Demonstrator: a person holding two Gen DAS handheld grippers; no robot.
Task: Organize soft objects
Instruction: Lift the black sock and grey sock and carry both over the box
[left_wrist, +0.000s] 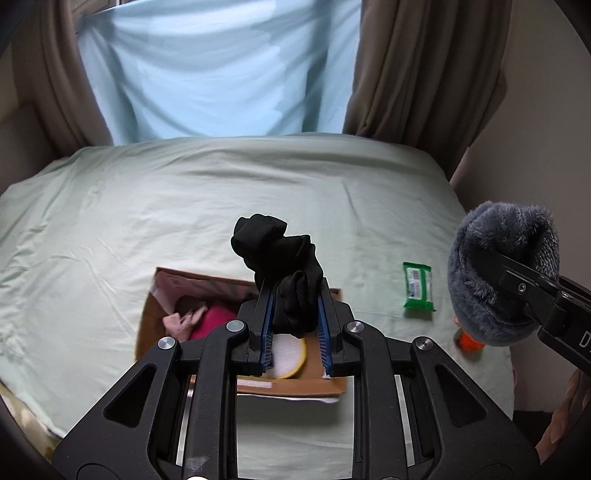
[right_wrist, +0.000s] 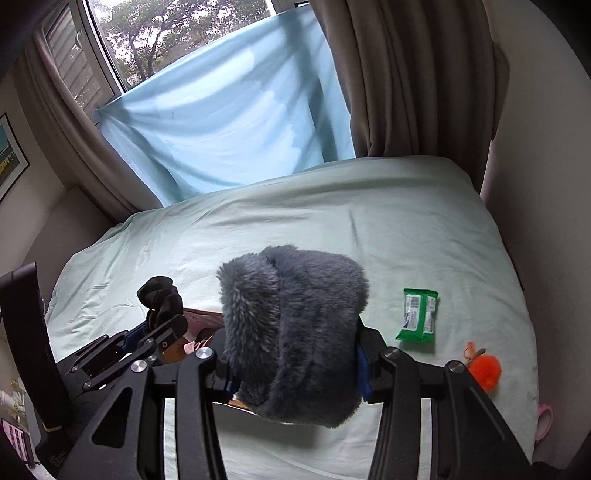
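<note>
Item: my left gripper (left_wrist: 295, 306) fingers clamp black socks (left_wrist: 280, 258) at frame centre above the cardboard box (left_wrist: 147, 317), ready for dropping in, while my right gripper (right_wrist: 295, 373) fingers pinch the grey fuzzy hat (right_wrist: 295, 332), awaiting its turn.

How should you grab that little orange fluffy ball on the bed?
Probably by the fluffy orange pompom itself, coming straight down from above with one finger on each side. It lies flat on the pale green bedsheet, it is round and squashy, and its small clip looks too thin to pinch. Both grippers are full now, so one must let go first.
</note>
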